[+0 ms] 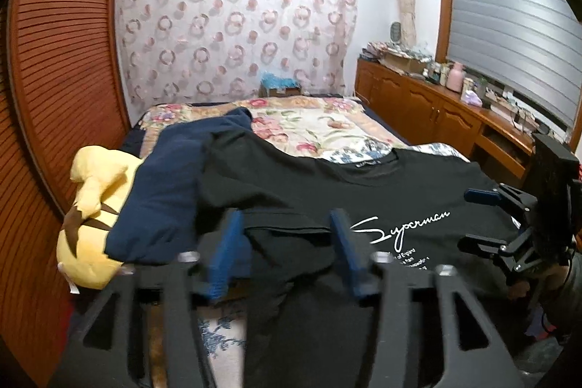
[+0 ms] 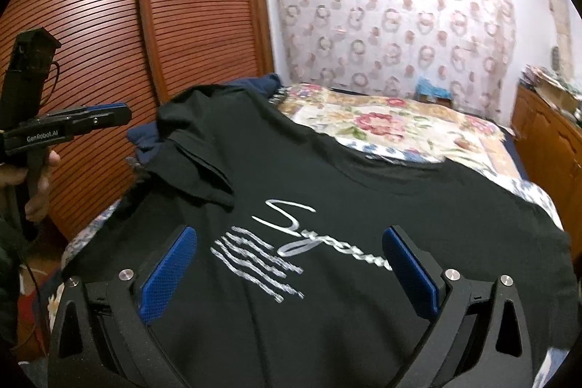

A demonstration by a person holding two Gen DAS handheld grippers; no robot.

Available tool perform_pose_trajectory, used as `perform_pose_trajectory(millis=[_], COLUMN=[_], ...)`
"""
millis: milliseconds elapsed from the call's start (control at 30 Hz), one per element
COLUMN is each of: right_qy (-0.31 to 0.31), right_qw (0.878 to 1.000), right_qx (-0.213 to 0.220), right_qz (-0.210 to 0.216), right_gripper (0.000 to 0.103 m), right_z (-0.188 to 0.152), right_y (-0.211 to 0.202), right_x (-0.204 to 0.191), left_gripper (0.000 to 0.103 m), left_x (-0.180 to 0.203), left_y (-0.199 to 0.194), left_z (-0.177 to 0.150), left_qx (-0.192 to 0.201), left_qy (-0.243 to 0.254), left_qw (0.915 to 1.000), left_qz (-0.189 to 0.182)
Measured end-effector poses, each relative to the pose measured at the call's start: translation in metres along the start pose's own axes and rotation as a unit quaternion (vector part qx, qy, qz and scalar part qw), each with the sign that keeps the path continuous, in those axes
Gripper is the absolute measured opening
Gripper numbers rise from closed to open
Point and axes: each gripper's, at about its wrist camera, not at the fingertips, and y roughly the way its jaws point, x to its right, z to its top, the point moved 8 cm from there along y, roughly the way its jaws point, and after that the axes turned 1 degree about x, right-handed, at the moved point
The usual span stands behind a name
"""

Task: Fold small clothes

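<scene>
Right wrist view: black T-shirt [image 2: 327, 177] spread front-up on the flowered bedspread [image 2: 400, 126], print between the right gripper's [image 2: 291, 264] wide-apart fingers. Left gripper [image 1: 287, 242] fingers apart over the folded-in sleeve. Navy garment [image 1: 163, 191] and yellow plush toy [image 1: 91, 217] beside it.

Black T-shirt [image 1: 382, 199], white script; floral bedspread [image 1: 309, 126].

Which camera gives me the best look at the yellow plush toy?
Left wrist view: the yellow plush toy shows at the bed's left edge, partly under the navy garment. The right wrist view doesn't show it.
</scene>
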Motion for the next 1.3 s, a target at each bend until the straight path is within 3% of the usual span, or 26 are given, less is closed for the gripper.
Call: perform_pose_trajectory(millis=[33,133,267,400,600,767,867,1033,1300], right_qy=[-0.004,-0.020,-0.040,-0.054,-0.096,-0.133,-0.147,-0.184,-0.198], right_qw=[1.000,0.999,0.998,0.990,0.982,0.978,0.976,0.973,0.973], right_qx=[-0.001,-0.001,-0.006,-0.011,-0.024,-0.041,-0.054,-0.072,-0.079], right_qz=[0.008,0.026,0.055,0.130,0.161,0.154,0.153,0.119,0.089], right_gripper=[0.100,0.097,0.090,0.078,0.071,0.070,0.060,0.055,0.013], right_z=[0.005,0.018,0.036,0.051,0.074,0.092,0.094,0.093,0.094], right_y=[0.003,0.016,0.043,0.071,0.116,0.146,0.159,0.172,0.184], right_x=[-0.004,-0.010,-0.026,-0.051,-0.087,-0.108,-0.116,-0.117,-0.114], left_gripper=[0.075,0.080,0.080,0.080,0.080,0.080,0.080,0.080,0.080], left_x=[-0.004,-0.017,-0.034,-0.047,-0.058,-0.065,-0.070,-0.072,-0.063], left_y=[-0.003,-0.014,-0.020,-0.026,-0.034,-0.038,-0.038,-0.036,-0.035], left_z=[0.000,-0.002,-0.008,-0.016,-0.029,-0.039,-0.044,-0.050,-0.055], left_qx=[0.006,0.021,0.021,0.021,0.025,0.023,0.019,0.014,0.017], left_qy=[-0.006,-0.024,-0.036,-0.040,-0.047,-0.052,-0.054,-0.058,-0.056], left_qw=[1.0000,0.9994,0.9987,0.9979,0.9969,0.9964,0.9963,0.9964,0.9969], left_qz=[0.003,0.011,0.029,0.046,0.058,0.063,0.064,0.060,0.053])
